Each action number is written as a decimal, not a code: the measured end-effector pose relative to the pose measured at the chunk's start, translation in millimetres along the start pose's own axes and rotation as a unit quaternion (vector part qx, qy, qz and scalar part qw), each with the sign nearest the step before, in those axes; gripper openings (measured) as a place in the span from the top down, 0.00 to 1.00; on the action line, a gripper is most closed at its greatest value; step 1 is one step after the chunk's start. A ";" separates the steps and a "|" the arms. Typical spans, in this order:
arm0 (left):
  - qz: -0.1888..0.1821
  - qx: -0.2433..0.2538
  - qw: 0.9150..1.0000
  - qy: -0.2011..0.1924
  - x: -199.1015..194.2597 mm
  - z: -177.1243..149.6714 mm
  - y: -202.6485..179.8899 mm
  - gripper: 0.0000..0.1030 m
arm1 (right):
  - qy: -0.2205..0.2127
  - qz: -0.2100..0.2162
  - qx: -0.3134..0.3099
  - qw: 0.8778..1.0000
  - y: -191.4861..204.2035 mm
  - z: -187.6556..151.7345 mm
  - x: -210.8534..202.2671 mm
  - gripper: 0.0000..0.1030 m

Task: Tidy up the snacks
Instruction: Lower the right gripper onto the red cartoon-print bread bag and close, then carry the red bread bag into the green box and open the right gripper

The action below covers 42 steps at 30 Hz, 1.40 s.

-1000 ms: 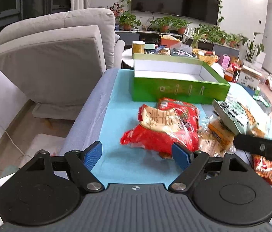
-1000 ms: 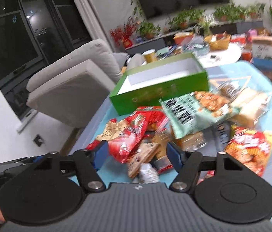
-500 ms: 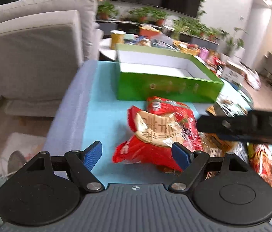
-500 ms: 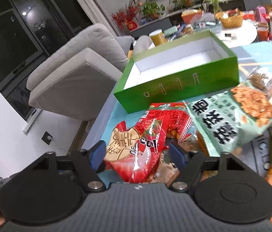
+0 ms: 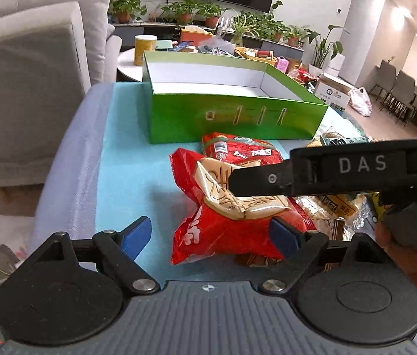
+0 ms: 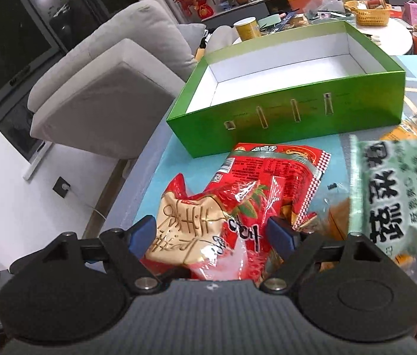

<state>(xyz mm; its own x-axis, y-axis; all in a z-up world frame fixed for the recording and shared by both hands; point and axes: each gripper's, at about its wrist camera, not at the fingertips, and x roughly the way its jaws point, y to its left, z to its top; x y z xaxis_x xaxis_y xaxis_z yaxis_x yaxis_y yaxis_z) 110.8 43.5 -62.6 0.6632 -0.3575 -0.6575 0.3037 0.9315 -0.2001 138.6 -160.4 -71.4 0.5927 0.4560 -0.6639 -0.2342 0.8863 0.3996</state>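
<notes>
In the green box (image 6: 282, 71) nothing lies yet; your right gripper (image 6: 212, 233) straddles the red bag (image 6: 208, 224) unclamped, left gripper (image 5: 209, 233) open.

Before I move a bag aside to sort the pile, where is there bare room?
The green box is empty inside. Bare blue cloth lies left of the red snack bag, up to the box's front wall. Right of that bag it is crowded: the green packet and other snacks overlap, with the right gripper straddling the red bag.
</notes>
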 end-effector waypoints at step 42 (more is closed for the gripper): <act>-0.040 0.060 0.989 -0.126 -53.9 69.5 -53.3 0.36 | -0.098 0.044 -0.011 0.994 20.3 69.7 -43.6 0.34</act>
<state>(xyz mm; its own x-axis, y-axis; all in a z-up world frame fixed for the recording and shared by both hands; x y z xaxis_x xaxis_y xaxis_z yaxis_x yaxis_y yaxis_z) 106.4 8.5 34.0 0.7791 -0.4484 -0.4381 0.4304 0.8907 -0.1464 161.7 -168.0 9.7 0.7075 0.5087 -0.4906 -0.3073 0.8465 0.4347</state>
